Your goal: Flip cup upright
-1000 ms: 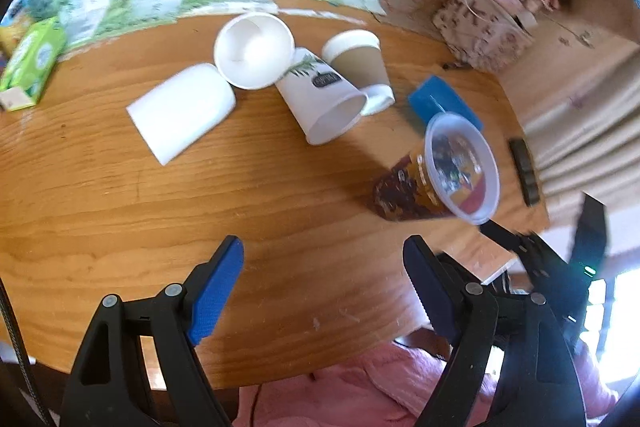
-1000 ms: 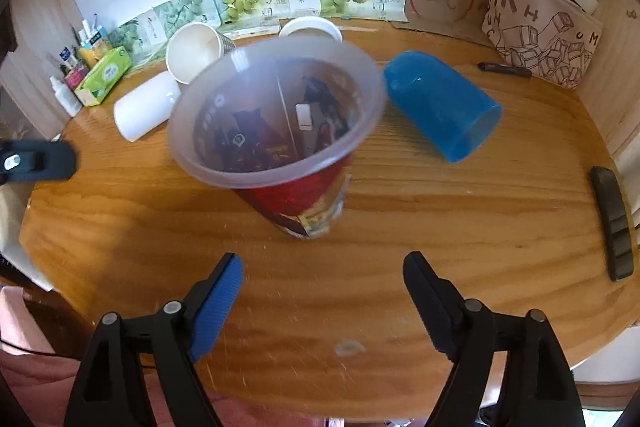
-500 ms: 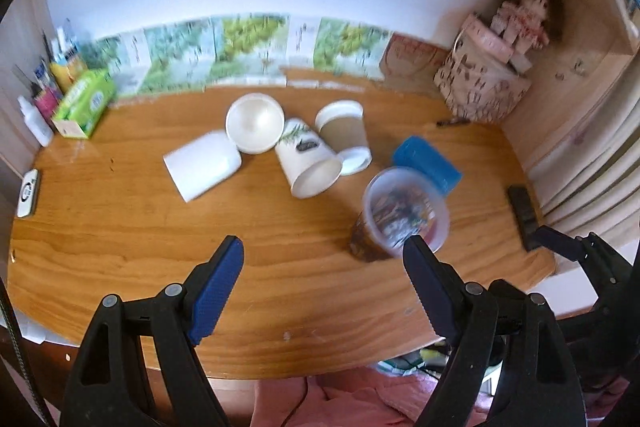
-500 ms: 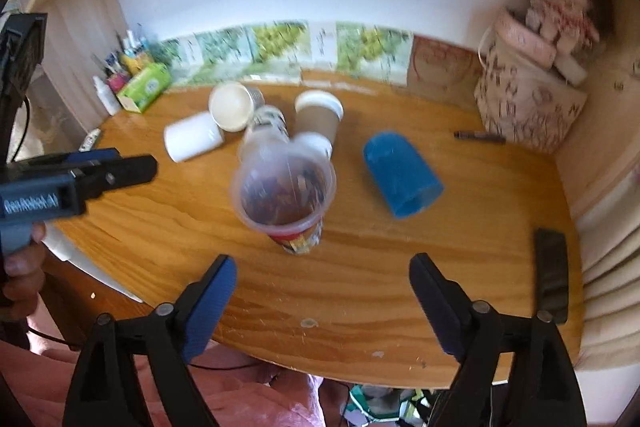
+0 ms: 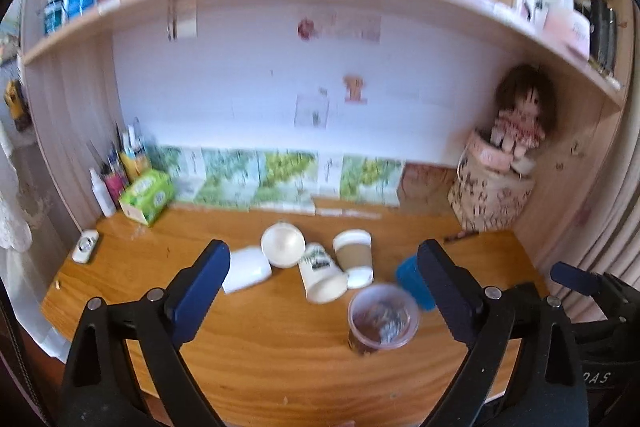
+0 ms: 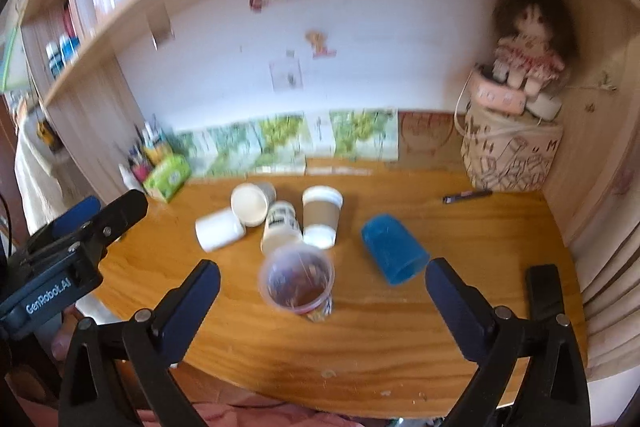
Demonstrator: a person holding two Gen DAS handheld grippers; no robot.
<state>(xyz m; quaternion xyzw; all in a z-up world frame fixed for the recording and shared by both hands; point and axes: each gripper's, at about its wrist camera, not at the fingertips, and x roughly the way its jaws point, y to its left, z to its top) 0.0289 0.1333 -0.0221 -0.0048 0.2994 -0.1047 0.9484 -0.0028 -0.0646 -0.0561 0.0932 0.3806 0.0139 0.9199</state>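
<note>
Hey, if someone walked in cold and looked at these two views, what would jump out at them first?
Probably the clear plastic cup with a printed sleeve, standing upright at the front of the wooden desk, with both claws open and empty. Behind it a cluster of paper cups lies tipped over, and a blue cup lies on its side to the right. A rag doll sits on a patterned bag in the back right corner.

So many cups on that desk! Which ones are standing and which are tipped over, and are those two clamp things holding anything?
Clear printed cup: upright, mouth up.
Blue cup: on its side.
Plain white cup: on its side.
Open white paper cup: tipped, mouth facing the camera.
Leaf-print paper cup: on its side.
Brown-sleeved coffee cup: tipped over, lid on.
Left gripper: open, empty.
Right gripper: open, empty.
</note>
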